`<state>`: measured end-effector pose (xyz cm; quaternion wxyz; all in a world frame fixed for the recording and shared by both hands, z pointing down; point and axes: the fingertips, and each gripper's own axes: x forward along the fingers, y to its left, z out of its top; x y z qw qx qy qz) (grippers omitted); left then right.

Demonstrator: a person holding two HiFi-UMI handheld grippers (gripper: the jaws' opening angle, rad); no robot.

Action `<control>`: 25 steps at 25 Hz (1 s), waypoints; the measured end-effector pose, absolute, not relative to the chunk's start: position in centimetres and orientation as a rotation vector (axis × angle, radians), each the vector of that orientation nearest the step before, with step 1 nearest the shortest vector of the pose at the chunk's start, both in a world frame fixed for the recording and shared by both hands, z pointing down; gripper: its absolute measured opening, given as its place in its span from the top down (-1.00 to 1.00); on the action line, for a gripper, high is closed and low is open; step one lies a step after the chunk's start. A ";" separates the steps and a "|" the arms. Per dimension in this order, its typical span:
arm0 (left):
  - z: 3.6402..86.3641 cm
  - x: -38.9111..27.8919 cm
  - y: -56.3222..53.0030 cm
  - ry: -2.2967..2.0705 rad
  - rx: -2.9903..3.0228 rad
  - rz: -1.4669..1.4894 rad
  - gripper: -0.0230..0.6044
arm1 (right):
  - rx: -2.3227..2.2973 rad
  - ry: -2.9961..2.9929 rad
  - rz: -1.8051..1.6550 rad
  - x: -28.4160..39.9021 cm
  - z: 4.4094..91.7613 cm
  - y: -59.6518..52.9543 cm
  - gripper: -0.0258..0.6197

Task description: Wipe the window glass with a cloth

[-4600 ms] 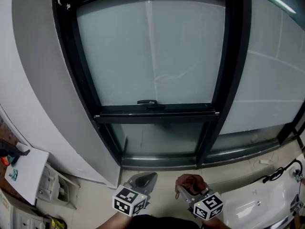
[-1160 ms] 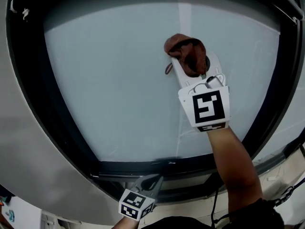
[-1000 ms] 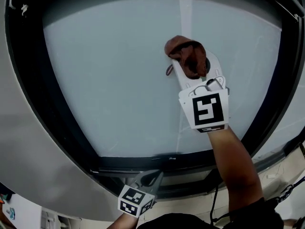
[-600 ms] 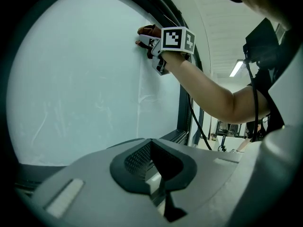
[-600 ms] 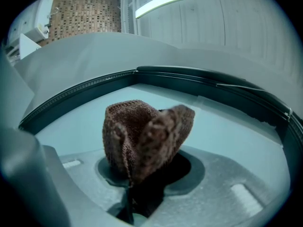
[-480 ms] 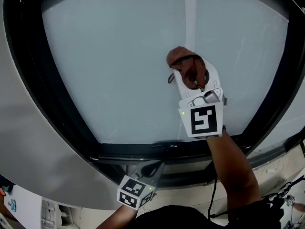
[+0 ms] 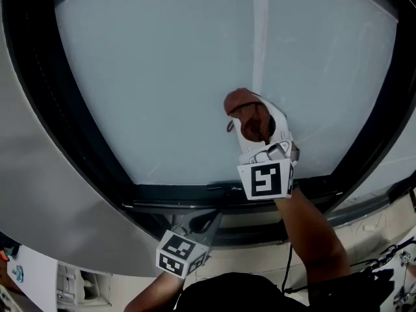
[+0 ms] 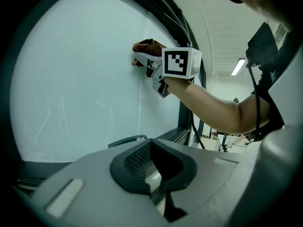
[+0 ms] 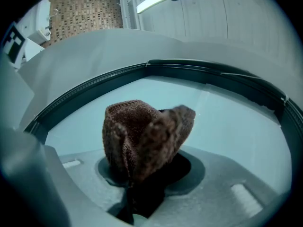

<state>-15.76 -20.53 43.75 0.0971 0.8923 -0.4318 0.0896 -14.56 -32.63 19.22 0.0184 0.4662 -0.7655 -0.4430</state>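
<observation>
Against one glass pane (image 7: pixel 149 77): right hand-held gripper (image 7: pixel 259 126) clamps one cloth (image 7: pixel 242 104); left hand-held gripper (image 7: pixel 207 218) closed, empty.

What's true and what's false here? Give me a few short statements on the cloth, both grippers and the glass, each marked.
1. The right gripper is shut on a brown cloth. True.
2. The left gripper holds a second cloth. False: its jaws are together with nothing between them.
3. The cloth is up against the glass. True, as the left gripper view shows it.
4. The left gripper is raised to the glass too. False: it sits low, below the bottom rail of the frame.
5. The cloth is in the pane's top left corner. False: it is low on the pane, near the middle and not far above the bottom rail.
</observation>
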 end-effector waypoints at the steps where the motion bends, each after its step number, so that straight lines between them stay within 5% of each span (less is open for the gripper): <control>1: 43.8 -15.8 -20.6 -1.281 2.640 0.265 0.87 | 1.446 -2.378 -1.363 -14.6 20.1 -32.7 0.53; 25: 44.6 -15.7 -21.3 -1.286 2.609 0.275 0.87 | 1.317 -2.395 -1.184 -15.2 34.0 -32.9 0.53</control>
